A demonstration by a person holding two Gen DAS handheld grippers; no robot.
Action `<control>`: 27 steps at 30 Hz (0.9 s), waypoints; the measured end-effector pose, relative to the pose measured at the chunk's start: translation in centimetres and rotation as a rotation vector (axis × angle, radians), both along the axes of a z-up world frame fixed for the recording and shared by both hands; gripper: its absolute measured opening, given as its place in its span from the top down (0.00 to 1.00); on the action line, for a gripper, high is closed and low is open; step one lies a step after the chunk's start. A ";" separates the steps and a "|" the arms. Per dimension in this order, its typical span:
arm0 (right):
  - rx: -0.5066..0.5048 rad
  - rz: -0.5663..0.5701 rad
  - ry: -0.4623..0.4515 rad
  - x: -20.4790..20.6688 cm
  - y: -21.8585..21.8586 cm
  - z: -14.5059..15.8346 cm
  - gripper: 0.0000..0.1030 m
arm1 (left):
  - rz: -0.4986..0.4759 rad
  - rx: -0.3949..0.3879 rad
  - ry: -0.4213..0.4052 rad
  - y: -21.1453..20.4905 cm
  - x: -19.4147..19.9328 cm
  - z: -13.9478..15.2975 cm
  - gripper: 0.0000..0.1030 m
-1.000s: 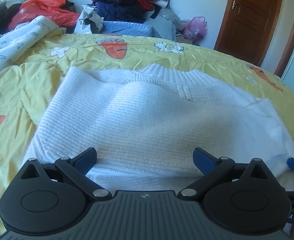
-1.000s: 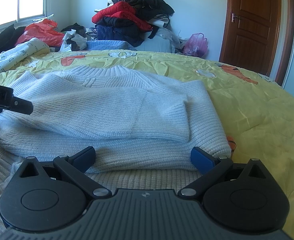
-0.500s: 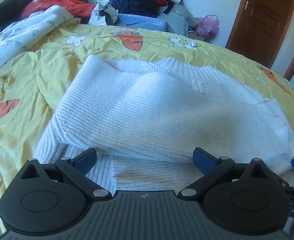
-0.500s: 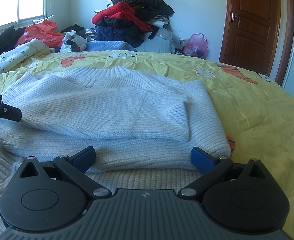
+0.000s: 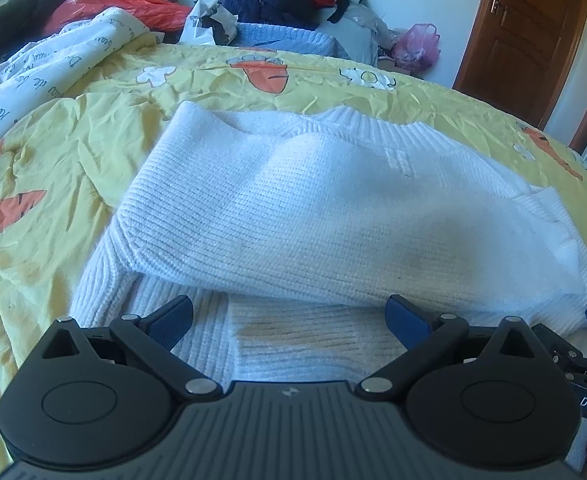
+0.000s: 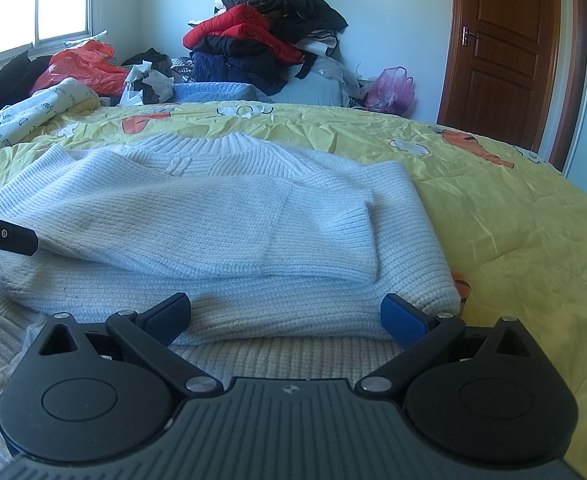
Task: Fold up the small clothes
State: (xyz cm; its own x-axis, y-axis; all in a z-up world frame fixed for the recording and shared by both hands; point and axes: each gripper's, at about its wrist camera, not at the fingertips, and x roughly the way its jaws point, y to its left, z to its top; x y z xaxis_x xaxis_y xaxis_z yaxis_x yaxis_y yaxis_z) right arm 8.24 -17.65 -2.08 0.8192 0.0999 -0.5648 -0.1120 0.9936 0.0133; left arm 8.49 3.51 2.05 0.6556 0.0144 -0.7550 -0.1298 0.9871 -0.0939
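sweater [image 5: 333, 216], white and thick-ribbed, lies across the middle of a bed under a yellow bedspread [image 5: 53, 168] printed with carrots, its collar toward the far edge where a pile of coats [image 6: 261, 40] is heaped against the wall. both sleeves are folded in over the chest, the upper one ending in a ribbed cuff [image 6: 333, 236] near the sweater's right side. the hem band lies flat on the near side, directly under both tools.

the left gripper [image 5: 289, 316] and right gripper [image 6: 285, 316] hover just over that hem, jaws wide apart and holding nothing; the blue pads [image 6: 405, 320] sit clear of the knit.

the wool looks soft, bulky and light for its size, likely to sag and stretch rather than hold a crease, and the coarse ribbing should give the pads good purchase without slipping. the sensible hold appears to be the hem's two corners, one per tool, pinching through both layers so the bottom half lifts evenly toward the collar. grabbing a single layer could drag the folded sleeves askew. the bedspread is crinkled and thin, and could be caught along with the hem.
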 end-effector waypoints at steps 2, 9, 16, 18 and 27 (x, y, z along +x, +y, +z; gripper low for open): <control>0.000 0.000 0.000 0.0 0.0 0.0 0.02 | -0.002 0.003 0.005 0.0 0.0 -0.1 0.00; 0.031 -0.017 0.022 -0.6 -0.3 0.3 0.01 | -0.015 0.015 0.011 -0.1 -1.2 -0.6 0.00; 0.059 -0.029 0.059 -4.1 -0.7 0.0 0.01 | -0.048 0.055 -0.024 -0.1 -5.1 -1.1 0.00; 0.037 -0.017 0.062 -5.2 -0.5 -0.1 0.01 | -0.053 0.090 -0.035 -0.4 -6.6 -1.3 0.00; 0.019 -0.014 0.061 -9.8 -0.5 -0.1 0.01 | -0.055 0.119 -0.117 -0.2 -13.3 -2.0 0.00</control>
State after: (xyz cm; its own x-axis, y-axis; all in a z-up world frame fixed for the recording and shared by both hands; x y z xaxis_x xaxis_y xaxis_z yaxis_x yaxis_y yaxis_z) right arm -1.53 -18.11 -2.20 0.7848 0.1001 -0.6116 -0.0968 0.9946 0.0386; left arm -4.77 3.28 0.04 0.7413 0.0605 -0.6685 -0.0702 0.9975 0.0124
